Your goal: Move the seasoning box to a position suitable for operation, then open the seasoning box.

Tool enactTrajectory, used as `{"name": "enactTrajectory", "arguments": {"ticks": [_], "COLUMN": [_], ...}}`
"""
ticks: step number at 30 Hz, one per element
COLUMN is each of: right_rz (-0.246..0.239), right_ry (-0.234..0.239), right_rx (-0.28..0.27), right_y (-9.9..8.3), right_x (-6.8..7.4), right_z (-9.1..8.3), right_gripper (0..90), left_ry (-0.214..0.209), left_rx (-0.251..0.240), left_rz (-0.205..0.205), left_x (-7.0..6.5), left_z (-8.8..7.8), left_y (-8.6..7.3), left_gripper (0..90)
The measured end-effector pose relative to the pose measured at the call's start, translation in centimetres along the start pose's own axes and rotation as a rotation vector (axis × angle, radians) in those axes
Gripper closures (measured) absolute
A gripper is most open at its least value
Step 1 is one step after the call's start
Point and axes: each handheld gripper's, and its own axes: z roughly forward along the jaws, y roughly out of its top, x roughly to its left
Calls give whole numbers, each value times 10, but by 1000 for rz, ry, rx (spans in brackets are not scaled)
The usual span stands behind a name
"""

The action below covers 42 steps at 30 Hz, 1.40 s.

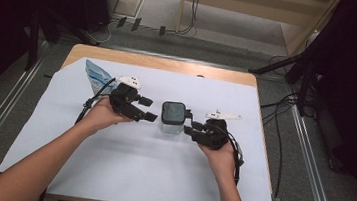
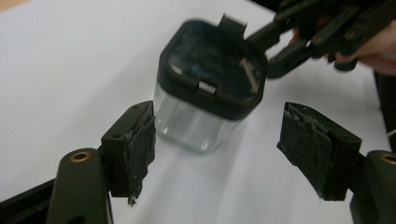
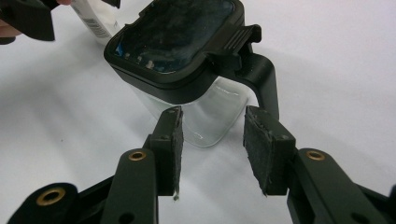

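Standing open on both sides, the left gripper (image 2: 217, 149) and right gripper (image 3: 212, 149) hold nothing. The clear box (image 1: 172, 122) with its black lid (image 2: 212, 65) is light and smooth, so I think a one-sided push can tip it or slide it across the white sheet (image 1: 124, 165).

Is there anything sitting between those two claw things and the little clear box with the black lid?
Nothing visible. The clear box stands alone on the white sheet, with the left gripper and right gripper open right beside it, bare sheet between.

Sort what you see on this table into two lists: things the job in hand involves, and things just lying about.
In the job:
- clear container with black lid
- left gripper
- right gripper

Lying about:
- blue and white packet
- white sheet covering the table
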Motion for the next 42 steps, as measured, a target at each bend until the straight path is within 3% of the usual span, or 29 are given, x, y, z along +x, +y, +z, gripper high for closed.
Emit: {"name": "enactTrajectory", "arguments": {"ticks": [2,9,13,16,19,25,42], "right_rz": [6,13,14,15,19,20,41], "right_ry": [1,1,0,1,1,5,-12], "right_rx": [-2,-5,-7,-3,-2,9,-6], "right_y": [0,-1,0,-1,-1,-1,-3], "right_x": [0,-1,-2,-2,-2,-2,-5], "right_z": [0,-2,-3,-3,-2,-1,-10], "right_gripper": [590,590,590,590,590,590,609], "left_ry": [-15,22,12,1,-14,-1,-13], "left_rx": [25,51,43,50,55,52,64], "left_rz": [17,83,71,85,85,91,83], "left_x": [1,3,6,4,3,3,7], "left_z": [3,15,18,21,24,31,50], "left_y": [1,-4,-5,-6,-6,-4,-5], "left_gripper": [277,278,281,273,232,149,127]}}
